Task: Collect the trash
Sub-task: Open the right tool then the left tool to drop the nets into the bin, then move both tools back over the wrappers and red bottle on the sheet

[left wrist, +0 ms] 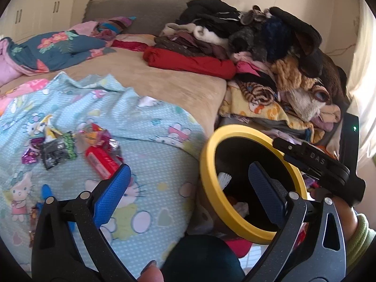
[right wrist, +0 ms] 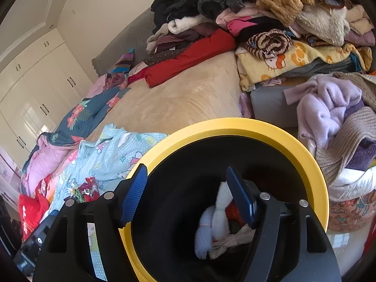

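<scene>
A black bin with a yellow rim (left wrist: 212,188) (right wrist: 235,127) stands beside the bed, with white tissue (right wrist: 218,213) and paper trash inside. A pile of candy wrappers (left wrist: 58,148) and a red packet (left wrist: 99,162) lie on the light blue cartoon sheet (left wrist: 145,164); the wrappers also show in the right wrist view (right wrist: 88,189). My left gripper (left wrist: 190,183) is open and empty, between the wrappers and the bin. My right gripper (right wrist: 188,188) is open and empty, directly over the bin mouth; its body shows in the left wrist view (left wrist: 315,162).
A heap of folded clothes and plush (left wrist: 258,54) (right wrist: 270,23) covers the bed's far right. A floral quilt (left wrist: 51,49) lies at the far left. A basket of knitwear (right wrist: 340,141) stands right of the bin. White wardrobes (right wrist: 35,89) line the wall.
</scene>
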The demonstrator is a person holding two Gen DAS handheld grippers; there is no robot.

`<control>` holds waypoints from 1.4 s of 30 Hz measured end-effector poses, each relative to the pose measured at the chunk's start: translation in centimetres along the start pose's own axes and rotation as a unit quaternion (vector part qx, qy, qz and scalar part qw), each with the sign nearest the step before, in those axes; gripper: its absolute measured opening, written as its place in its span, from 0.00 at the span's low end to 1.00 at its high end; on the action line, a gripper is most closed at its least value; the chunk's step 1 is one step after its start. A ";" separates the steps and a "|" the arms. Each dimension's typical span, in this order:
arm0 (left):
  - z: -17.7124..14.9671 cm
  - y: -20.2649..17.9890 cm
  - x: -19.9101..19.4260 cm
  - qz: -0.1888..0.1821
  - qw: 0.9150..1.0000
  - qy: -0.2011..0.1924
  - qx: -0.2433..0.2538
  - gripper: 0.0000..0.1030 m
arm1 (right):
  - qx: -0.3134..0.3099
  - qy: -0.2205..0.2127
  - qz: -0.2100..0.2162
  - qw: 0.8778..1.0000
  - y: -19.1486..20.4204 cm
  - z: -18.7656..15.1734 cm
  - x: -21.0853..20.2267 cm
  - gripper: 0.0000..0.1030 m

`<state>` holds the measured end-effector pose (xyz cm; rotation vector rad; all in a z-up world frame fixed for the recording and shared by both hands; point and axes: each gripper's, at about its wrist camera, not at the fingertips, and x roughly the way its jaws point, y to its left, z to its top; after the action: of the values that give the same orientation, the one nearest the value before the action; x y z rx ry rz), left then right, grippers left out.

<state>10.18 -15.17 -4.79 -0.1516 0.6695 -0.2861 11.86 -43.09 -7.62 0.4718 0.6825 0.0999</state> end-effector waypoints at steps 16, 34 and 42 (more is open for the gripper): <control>1.5 4.2 -2.3 0.036 0.998 -0.043 -0.039 0.89 | -0.097 -0.029 0.033 0.994 6.1 -1.5 -0.9 0.67; 2.3 9.3 -4.6 0.075 0.992 -0.068 -0.072 0.89 | -0.177 -0.015 0.093 0.980 12.9 -4.4 -1.0 0.68; 2.2 12.3 -5.8 0.089 0.988 -0.077 -0.099 0.89 | -0.217 0.008 0.113 0.970 16.1 -6.9 -0.5 0.68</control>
<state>9.84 -1.57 -2.46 -0.2986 0.5537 -0.0351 8.21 -26.17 -4.70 0.1250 0.5982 0.4590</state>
